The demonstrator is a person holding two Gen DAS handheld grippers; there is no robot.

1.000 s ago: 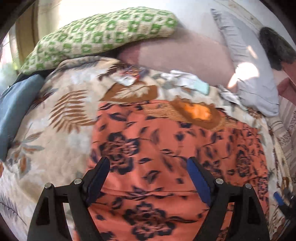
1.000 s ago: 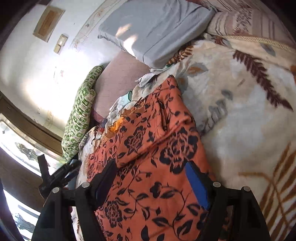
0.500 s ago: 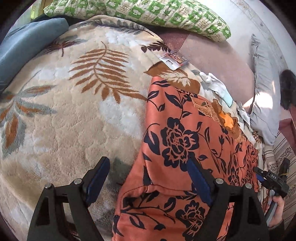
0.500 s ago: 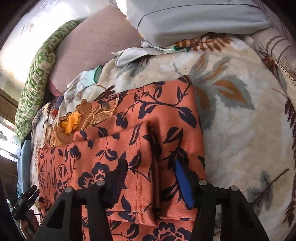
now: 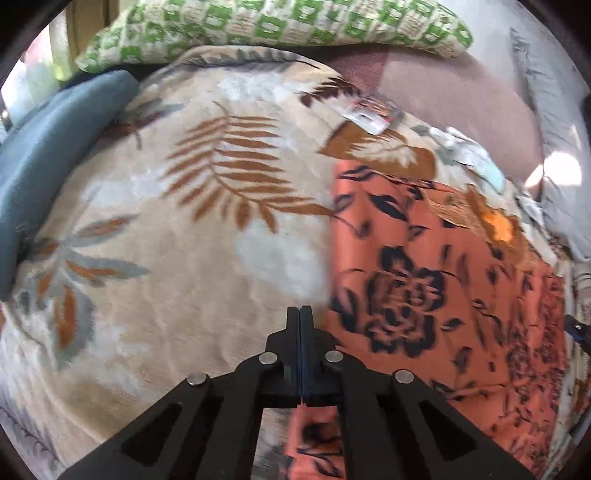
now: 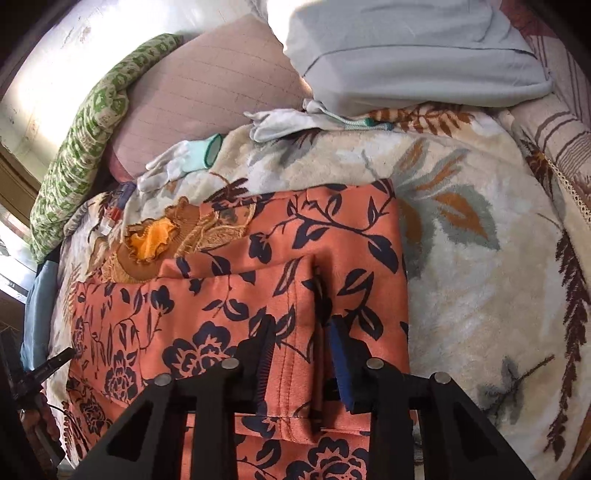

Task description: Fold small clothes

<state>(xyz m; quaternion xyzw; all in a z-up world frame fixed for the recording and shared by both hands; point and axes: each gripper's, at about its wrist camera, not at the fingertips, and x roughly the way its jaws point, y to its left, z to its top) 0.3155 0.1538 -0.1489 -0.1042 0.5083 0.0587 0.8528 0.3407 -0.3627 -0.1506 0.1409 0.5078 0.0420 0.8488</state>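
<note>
An orange garment with dark flower print (image 5: 443, 280) lies on a cream leaf-patterned blanket (image 5: 184, 221). In the left wrist view my left gripper (image 5: 300, 314) is shut with nothing between its fingers, over the blanket just left of the garment's edge. In the right wrist view the garment (image 6: 258, 258) lies partly folded, with an embroidered orange neckline (image 6: 155, 240). My right gripper (image 6: 301, 332) is half closed around a raised fold of the garment near its hem; the fold sits between the fingers.
A green checked pillow (image 5: 280, 26), a blue cushion (image 5: 44, 162) and a grey pillow (image 6: 406, 51) border the blanket. Pale gloves (image 6: 184, 158) and a small packet (image 5: 369, 114) lie beyond the garment. The left gripper's tip (image 6: 48, 365) shows at the left of the right wrist view.
My left gripper has shut and moved left off the garment onto the blanket. My right gripper has narrowed around a fold of the garment.
</note>
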